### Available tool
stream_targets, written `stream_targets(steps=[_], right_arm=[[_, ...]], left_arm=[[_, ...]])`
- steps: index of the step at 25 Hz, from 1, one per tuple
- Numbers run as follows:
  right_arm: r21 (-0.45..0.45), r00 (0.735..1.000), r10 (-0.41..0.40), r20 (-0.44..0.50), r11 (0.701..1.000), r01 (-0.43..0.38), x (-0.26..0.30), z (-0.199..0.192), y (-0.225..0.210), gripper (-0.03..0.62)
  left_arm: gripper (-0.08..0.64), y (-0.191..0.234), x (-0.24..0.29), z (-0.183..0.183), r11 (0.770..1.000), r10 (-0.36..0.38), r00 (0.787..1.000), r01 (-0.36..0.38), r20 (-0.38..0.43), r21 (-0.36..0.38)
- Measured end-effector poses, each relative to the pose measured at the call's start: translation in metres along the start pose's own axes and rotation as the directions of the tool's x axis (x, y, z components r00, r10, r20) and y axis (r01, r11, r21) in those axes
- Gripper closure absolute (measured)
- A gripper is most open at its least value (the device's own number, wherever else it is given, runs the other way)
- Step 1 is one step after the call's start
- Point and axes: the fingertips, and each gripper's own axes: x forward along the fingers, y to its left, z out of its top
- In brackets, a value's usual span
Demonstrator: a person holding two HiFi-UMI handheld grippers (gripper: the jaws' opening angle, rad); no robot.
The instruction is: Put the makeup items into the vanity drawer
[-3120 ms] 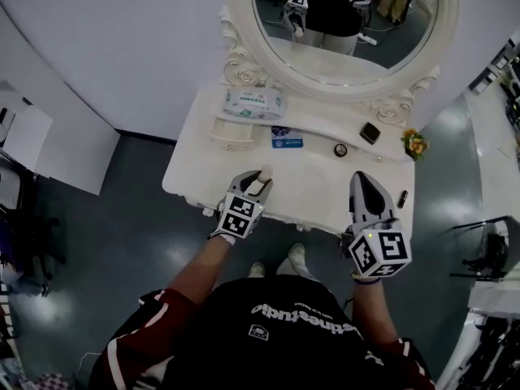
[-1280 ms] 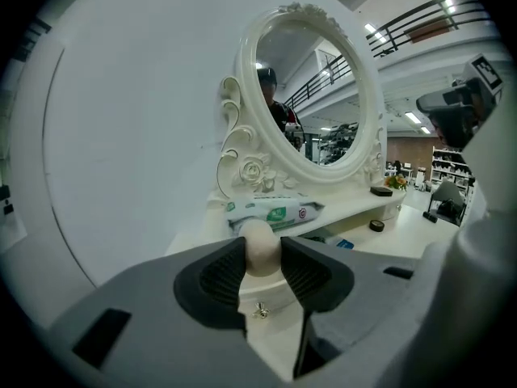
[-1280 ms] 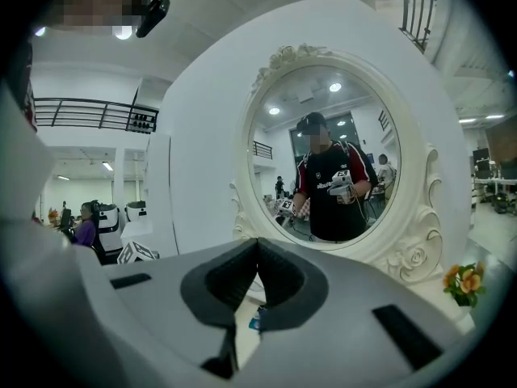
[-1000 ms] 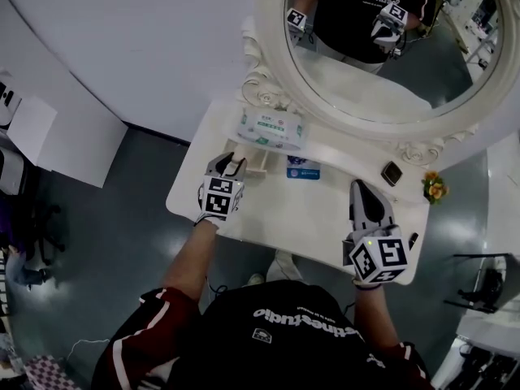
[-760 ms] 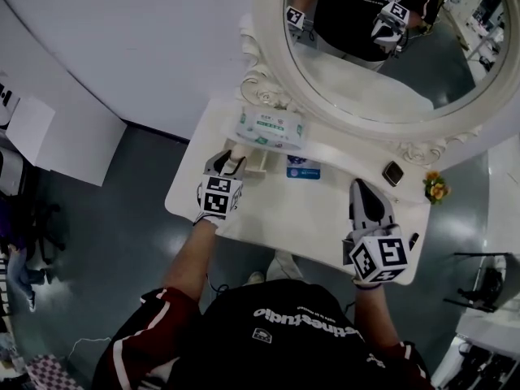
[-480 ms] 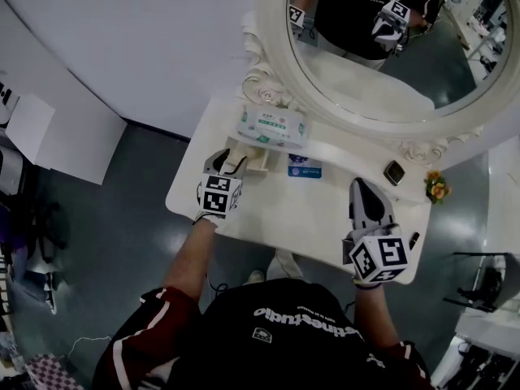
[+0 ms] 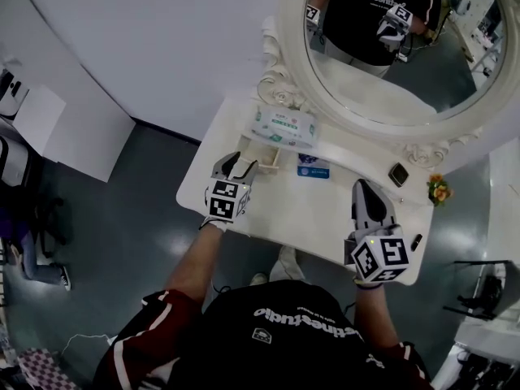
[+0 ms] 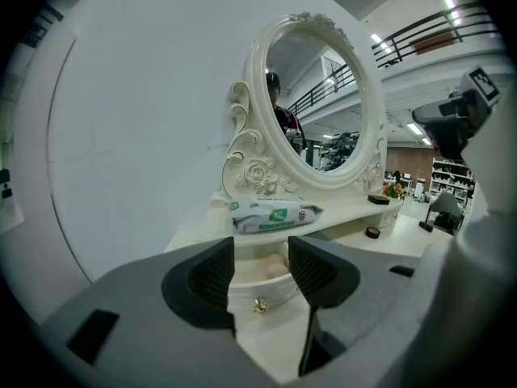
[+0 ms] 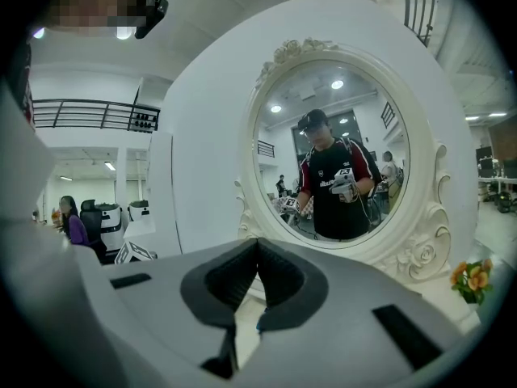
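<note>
Knob of gold metal (image 8: pixel 259 305) on curved white drawer (image 8: pixel 273 286), seen only in left gripper view, between left gripper (image 8: pixel 260 267) jaws just spread, untouched; right gripper (image 9: pixel 257 257) pressed together, empty.

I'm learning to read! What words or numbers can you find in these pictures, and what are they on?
"studio": the end of the white word on the black shirt, upside down in the head view; its start is unclear.
The green label on the wipes pack: too small to read.
The print on the blue box: too blurred to read.
Nothing else can be read.
</note>
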Motion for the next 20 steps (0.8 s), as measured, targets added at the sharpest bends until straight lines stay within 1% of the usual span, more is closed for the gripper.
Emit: stream_targets(steps=[10,14,20], right_arm=[[-0.007,0.999,-0.003,0.035,1.000,0.003,-0.031,0.005,0.035,0.588],[-0.006,0.998,-0.024,0.051,1.000,0.024,-0.053,0.005,0.048,0.588],[-0.005,0.995,-0.074,0.065,0.997,0.074,-0.092,0.001,0.061,0.588]], left_arm=[[0.357,-0.018,-0.054,0.018,1.000,-0.031,0.997,0.031,0.076,0.000],[0.357,-0.031,-0.078,0.029,0.998,-0.061,0.992,0.060,0.111,0.014],[0.357,-0.055,-0.111,0.044,0.992,-0.120,0.979,0.113,0.165,0.049]])
